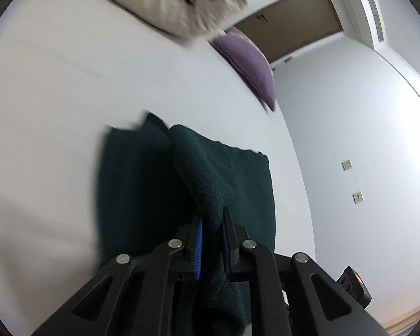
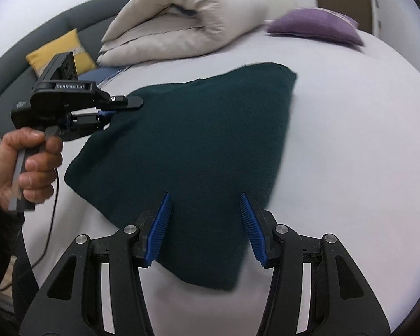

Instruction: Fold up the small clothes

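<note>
Left gripper [image 1: 212, 224]: I have its blue pads clamped on a raised fold of the dark green knit garment [image 2: 198, 145].
Right gripper [image 2: 205, 224]: I hold it spread wide, low over the garment's near edge.
Garment: on the white bed [image 2: 350, 154].
Far side: rolled beige duvet [image 2: 187, 19], purple cushion [image 2: 313, 25].

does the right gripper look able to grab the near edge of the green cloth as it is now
Probably yes. The right gripper is open, its fingers straddling the dark green cloth with nothing between them. The left gripper pinches a far corner, well clear.
</note>
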Tool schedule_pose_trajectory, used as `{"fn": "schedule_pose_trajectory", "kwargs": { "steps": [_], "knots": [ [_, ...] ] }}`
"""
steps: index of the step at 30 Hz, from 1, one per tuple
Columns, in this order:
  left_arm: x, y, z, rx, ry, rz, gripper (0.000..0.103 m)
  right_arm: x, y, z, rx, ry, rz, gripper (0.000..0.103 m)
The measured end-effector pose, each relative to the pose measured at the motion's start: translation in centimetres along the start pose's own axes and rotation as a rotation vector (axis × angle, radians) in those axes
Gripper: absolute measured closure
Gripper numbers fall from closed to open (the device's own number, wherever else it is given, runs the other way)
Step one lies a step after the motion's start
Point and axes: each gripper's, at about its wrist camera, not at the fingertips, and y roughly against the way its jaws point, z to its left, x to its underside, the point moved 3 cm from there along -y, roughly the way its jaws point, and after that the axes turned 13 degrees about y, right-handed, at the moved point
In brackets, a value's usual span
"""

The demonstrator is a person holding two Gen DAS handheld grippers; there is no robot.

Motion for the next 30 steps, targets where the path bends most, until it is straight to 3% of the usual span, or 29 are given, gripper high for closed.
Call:
{"fn": "schedule_pose_trajectory", "kwargs": {
  "steps": [6,10,14,18,21,25,27,29,30],
  "knots": [
    [-1.5,0.7,4.2,-0.028,0.056,-0.01,0.09,-1.5,-4.2,3.4,-0.022,0.058,0.062,0.053],
    [-1.2,0.2,6.9,-0.019,0.108,-0.016,0.09,-0.7,-5.6,3.4,-0.034,0.041,0.07,0.053],
    [-0.6,-0.8,7.0,-0.017,0.119,-0.027,0.086,-0.9,-5.7,3.0,-0.08,0.0,0.052,0.053],
    [-0.5,2.0,4.9,-0.133,0.031,-0.137,0.085,-1.2,-3.8,1.0,-0.149,-0.103,-0.009,0.053],
    [0.7,3.8,0.5,-0.175,-0.13,-0.227,0.085,-1.2,-1.9,-1.0,-0.259,-0.22,-0.069,0.053],
    [3.3,1.2,-3.5,-0.236,-0.318,-0.21,0.085,-2.1,-2.9,-2.5,-0.421,-0.351,-0.087,0.053],
    [3.7,-0.5,-2.2,-0.286,-0.319,-0.183,0.085,-1.5,-4.1,-3.0,-0.484,-0.391,-0.041,0.053],
    [3.7,-1.7,0.7,-0.31,-0.257,-0.145,0.086,0.4,-5.8,-3.7,-0.5,-0.434,0.036,0.056],
    [3.7,-2.0,2.0,-0.304,-0.237,-0.138,0.096,0.8,-6.3,-3.9,-0.519,-0.448,0.05,0.062]
  ]
}}
